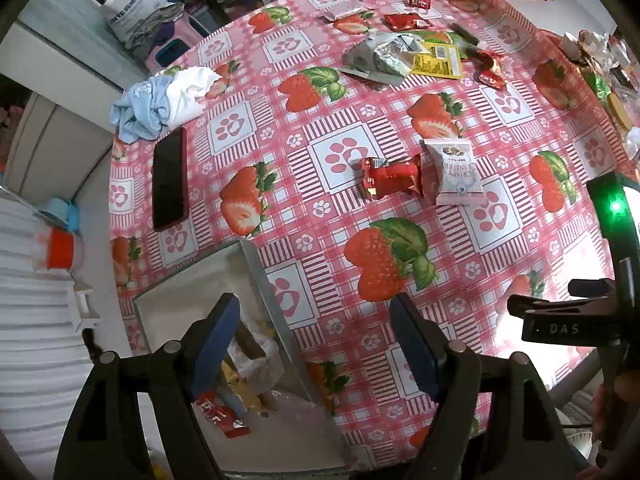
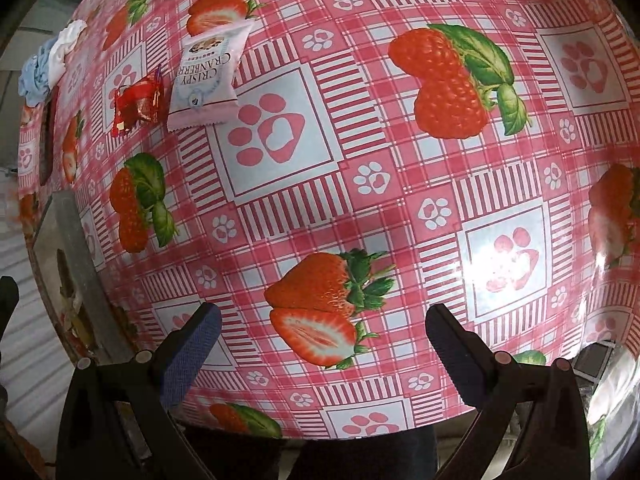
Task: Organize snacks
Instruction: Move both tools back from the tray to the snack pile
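Left gripper (image 1: 316, 340) gaping empty — likewise right gripper (image 2: 324, 340).
Lying ahead-left of right: cranberry packet (image 2: 206, 80), long axis pointing away — red wrapper (image 2: 138, 100) beside.

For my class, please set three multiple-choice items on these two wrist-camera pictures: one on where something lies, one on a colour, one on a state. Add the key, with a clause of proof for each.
1. Where does the pale pink "Crispy Cranberry" snack packet lie?
A. Inside the grey box
B. On the strawberry-print tablecloth, right beside the red foil snack packet
C. On top of the black phone

2. What colour are the pads on the left gripper fingers?
A. Blue
B. Yellow
C. White

3. In what state is the right gripper?
A. Shut on a snack
B. Open, nothing between its fingers
C. Shut, empty

Key:
1 B: the pink packet lies on the tablecloth next to the red packet.
2 A: both pads show dark blue.
3 B: only tablecloth shows between the spread fingers.
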The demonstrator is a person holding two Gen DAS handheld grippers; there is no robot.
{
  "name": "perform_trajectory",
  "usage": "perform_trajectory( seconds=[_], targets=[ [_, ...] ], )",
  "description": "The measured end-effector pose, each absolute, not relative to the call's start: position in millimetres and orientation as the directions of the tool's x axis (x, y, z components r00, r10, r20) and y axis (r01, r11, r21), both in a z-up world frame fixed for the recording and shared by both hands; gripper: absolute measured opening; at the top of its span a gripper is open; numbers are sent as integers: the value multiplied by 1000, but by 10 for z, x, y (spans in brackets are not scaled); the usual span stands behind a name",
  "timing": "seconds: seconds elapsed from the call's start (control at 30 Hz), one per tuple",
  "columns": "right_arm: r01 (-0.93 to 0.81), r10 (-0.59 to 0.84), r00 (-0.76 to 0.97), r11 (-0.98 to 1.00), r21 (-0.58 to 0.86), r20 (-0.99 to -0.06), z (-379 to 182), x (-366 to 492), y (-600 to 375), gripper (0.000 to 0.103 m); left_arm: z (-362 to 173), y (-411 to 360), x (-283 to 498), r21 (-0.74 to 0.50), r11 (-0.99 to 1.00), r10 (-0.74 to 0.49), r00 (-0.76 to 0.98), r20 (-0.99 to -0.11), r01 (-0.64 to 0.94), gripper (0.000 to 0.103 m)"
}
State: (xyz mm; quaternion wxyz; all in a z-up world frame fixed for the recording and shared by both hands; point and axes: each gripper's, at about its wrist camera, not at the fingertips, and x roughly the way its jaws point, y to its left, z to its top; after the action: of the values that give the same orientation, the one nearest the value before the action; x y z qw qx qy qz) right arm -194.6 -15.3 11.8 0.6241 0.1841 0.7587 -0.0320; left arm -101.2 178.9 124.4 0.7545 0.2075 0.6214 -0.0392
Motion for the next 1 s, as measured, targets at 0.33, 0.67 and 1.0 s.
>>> perform_trajectory(
  seconds=[0.33,0.67,1.0],
  targets=[
    [338,247,-165,924,181,-955,-6,-1941,-180,103,1148,1762,-970,268,907,218,182,-959,326,81],
    [339,252,-166,922,185,-953,-37,-1942,-238,103,1132,1742,-966,269,907,221,180,-959,324,81],
    [342,254,-169,921,185,-952,-50,-1978,-262,103,974,1784,-847,200,932,170,123,-978,303,81]
  ],
)
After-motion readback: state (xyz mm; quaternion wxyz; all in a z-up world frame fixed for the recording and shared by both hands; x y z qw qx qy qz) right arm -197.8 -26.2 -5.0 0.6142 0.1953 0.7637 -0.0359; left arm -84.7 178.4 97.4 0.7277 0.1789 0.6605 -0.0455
